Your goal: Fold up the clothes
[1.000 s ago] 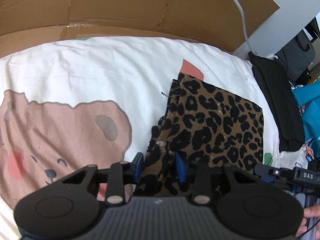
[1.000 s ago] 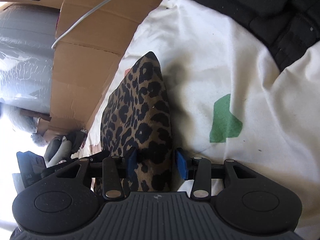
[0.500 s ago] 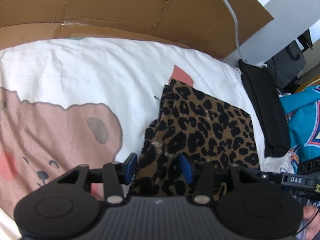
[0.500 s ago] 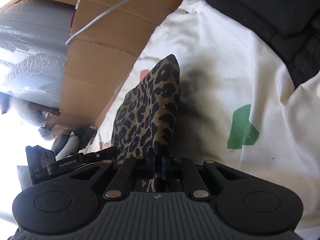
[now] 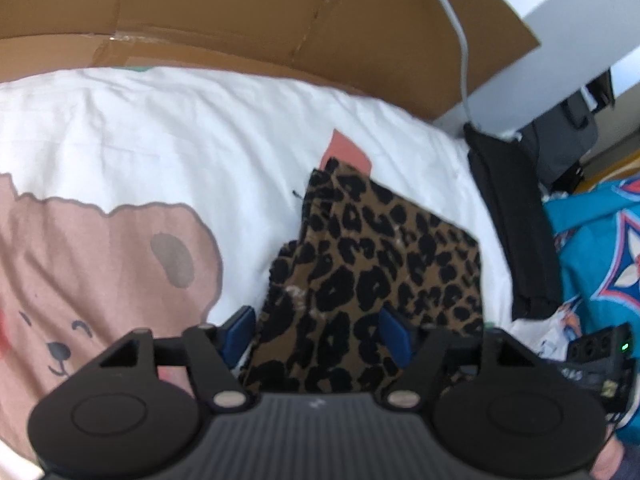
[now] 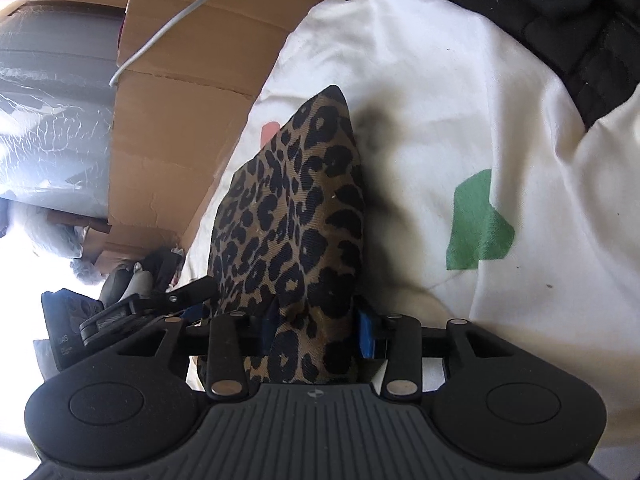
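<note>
The left claw stands wide open with the near edge of the folded leopard-print cloth between its blue pads, and the right claw is likewise parted around the same cloth. The cloth lies on a white bedsheet printed with a bear. Beyond it sit a black garment and a cardboard sheet.

This looks like a home, most likely a bedroom. The work surface is a bed with a white sheet that has a cartoon bear print. A flattened cardboard sheet stands behind the bed, with a white cable across it. Dark clothes and a blue printed cloth lie at the side.
</note>
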`<state>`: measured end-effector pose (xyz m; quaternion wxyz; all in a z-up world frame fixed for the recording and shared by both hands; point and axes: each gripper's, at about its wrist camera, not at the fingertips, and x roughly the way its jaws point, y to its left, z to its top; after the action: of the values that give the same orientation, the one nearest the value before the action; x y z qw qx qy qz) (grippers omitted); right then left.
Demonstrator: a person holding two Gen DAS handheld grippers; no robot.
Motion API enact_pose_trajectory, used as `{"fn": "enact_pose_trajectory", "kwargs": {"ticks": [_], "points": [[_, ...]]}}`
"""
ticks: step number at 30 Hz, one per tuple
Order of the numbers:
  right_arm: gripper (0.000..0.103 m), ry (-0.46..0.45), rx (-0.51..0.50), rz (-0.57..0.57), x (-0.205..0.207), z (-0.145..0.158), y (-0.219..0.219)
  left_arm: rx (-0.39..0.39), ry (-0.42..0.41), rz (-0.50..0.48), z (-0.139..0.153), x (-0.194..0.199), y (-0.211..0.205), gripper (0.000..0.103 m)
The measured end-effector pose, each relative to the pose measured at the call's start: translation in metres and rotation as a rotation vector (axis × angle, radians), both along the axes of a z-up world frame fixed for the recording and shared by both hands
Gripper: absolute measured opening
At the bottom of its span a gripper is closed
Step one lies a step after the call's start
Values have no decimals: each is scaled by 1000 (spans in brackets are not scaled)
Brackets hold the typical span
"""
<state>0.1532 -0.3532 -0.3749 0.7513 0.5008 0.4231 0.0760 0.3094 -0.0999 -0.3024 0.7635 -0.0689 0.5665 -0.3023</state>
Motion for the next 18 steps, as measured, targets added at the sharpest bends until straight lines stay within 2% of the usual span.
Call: {"fn": "enact_pose_trajectory", "kwargs": {"ticks": [2, 3, 5, 9, 12, 13, 14, 17, 18], "points": [[42, 3, -3, -3, -1, 0, -1, 35, -29, -19, -2, -2, -2, 52], [42, 4, -6, -6, -2, 0, -2, 45, -39, -26, -2, -2, -1, 50], [42, 4, -14, -12, -3, 0, -4, 50, -52, -16, -1, -1, 4, 35], [42, -1, -9, -21, -5, 0, -8, 29, -35, -10, 2, 4, 12, 31], [42, 0, -5, -20, -3, -2, -8, 20, -18, -9, 4, 5, 12, 34], [46, 0, -2, -21, -3, -3, -8, 12, -7, -4, 5, 7, 12, 36], [51, 0, 1, -22, -2, -3, -8, 0, 1, 2, 5, 8, 12, 43], [53, -2, 13, -23, 0, -6, -6, -16, 3, 1, 2, 11, 8, 63], [53, -2, 17, -23, 1, -7, -6, -7, -4, -10, 1, 11, 5, 65]]}}
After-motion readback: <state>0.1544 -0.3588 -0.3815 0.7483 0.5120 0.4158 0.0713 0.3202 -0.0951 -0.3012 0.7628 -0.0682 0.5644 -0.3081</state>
